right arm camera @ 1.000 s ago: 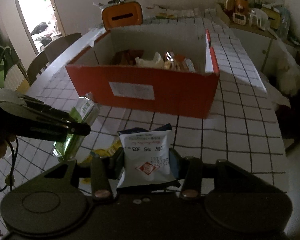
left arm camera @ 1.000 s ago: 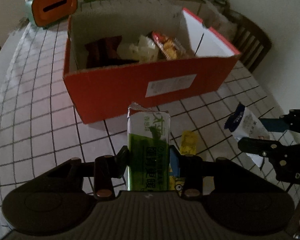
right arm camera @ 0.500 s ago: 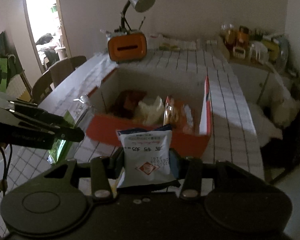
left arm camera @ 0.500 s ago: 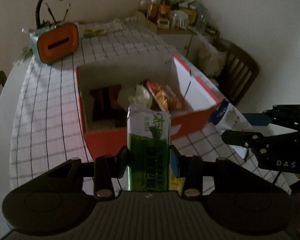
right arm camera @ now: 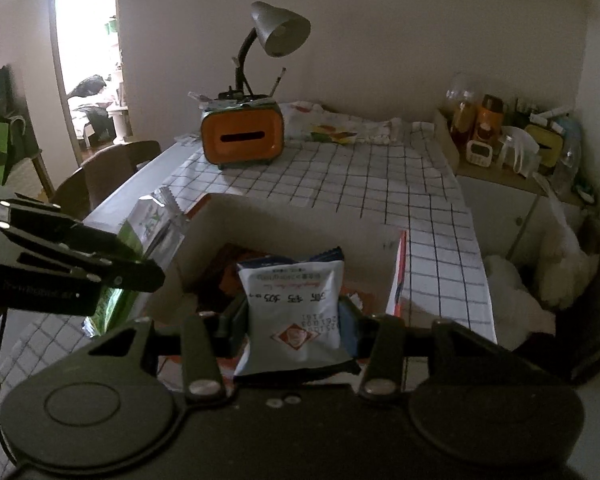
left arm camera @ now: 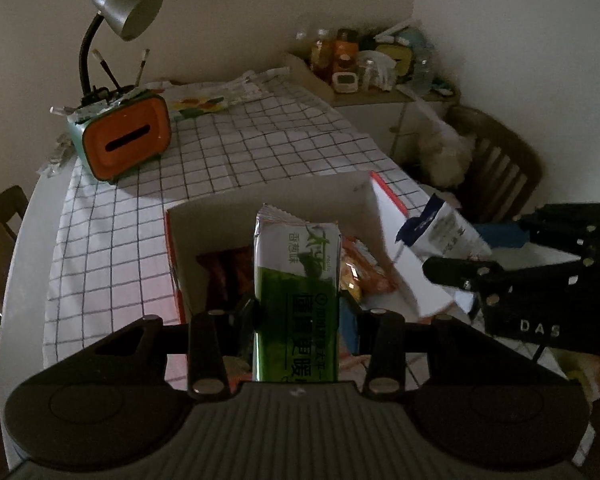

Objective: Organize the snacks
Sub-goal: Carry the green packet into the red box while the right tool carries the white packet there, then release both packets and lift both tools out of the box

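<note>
An open red box point(left arm camera: 374, 200) with pale inner walls stands on the surface point(left arm camera: 260, 148), which is covered by a checked cloth. Inside it lie several snacks: dark reddish packets point(left arm camera: 228, 268) toward the left and orange-patterned wrappers point(left arm camera: 360, 268) toward the right; the dim light hides their details. A flap of the box point(right arm camera: 398, 276) stands up on its right side.

The left gripper point(left arm camera: 298, 312) has its fingers partly closed on a green and white snack pack point(left arm camera: 296, 280), which stands upright between them, pinched at its lower half, in front of the box opening. In the right wrist view the same pack point(right arm camera: 152, 220) shows at the box's left edge.

The right gripper point(right arm camera: 294, 316) has its fingers partly closed on a small white packet point(right arm camera: 292, 300) with dark blue ends, gripped by both sides, above the near part of the box. From the left wrist view this packet point(left arm camera: 440, 228) sits beside the box's right flap.

Farther back on the surface stand an orange tissue holder point(right arm camera: 242, 138) and a grey desk lamp point(right arm camera: 280, 28). A low cabinet point(right arm camera: 504, 184) at the right carries bottles and jars.
</note>
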### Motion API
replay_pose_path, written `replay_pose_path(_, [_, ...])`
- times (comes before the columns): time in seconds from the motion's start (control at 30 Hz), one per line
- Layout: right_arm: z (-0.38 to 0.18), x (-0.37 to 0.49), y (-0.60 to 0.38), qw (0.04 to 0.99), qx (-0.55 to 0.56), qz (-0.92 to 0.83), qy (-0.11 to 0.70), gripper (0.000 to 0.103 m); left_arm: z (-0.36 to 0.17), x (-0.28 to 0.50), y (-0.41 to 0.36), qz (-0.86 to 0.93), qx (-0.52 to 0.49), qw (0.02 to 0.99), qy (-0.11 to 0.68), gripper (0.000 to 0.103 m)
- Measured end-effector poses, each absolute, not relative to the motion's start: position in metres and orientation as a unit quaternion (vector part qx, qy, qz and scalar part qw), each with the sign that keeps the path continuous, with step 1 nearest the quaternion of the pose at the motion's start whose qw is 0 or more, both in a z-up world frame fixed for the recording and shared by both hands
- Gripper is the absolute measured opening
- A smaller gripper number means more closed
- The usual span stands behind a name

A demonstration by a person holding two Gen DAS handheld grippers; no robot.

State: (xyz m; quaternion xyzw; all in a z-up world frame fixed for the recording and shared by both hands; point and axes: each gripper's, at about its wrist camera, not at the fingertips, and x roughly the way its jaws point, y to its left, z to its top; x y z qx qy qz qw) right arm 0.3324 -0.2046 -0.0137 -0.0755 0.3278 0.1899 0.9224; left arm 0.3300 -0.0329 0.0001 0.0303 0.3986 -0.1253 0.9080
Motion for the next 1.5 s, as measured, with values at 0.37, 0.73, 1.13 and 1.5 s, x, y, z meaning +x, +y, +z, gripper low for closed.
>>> replay_pose_path(0.37, [-0.044,0.397,-0.194,0.909,-0.095,0.19,0.359,0.045,-0.022,0.394,-0.044,-0.093,0.044,0.898,0.428,0.041])
replay_pose_path(0.73, [-0.084,0.432,-0.18,0.889,-0.114,0.198,0.397,0.045,-0.065,0.425,-0.046,-0.072,0.057,0.877,0.472,0.041])
replay_pose_path(1.13, [-0.106,0.435,-0.179,0.879,-0.109,0.2,0.419,0.046,-0.096,0.43,-0.042,-0.07,0.039,0.858,0.508,0.042])
replay_pose_path(1.5, [-0.098,0.428,-0.181,0.884,-0.093,0.2,0.412,0.056,-0.093,0.422,-0.043,-0.068,0.043,0.861,0.502,0.046])
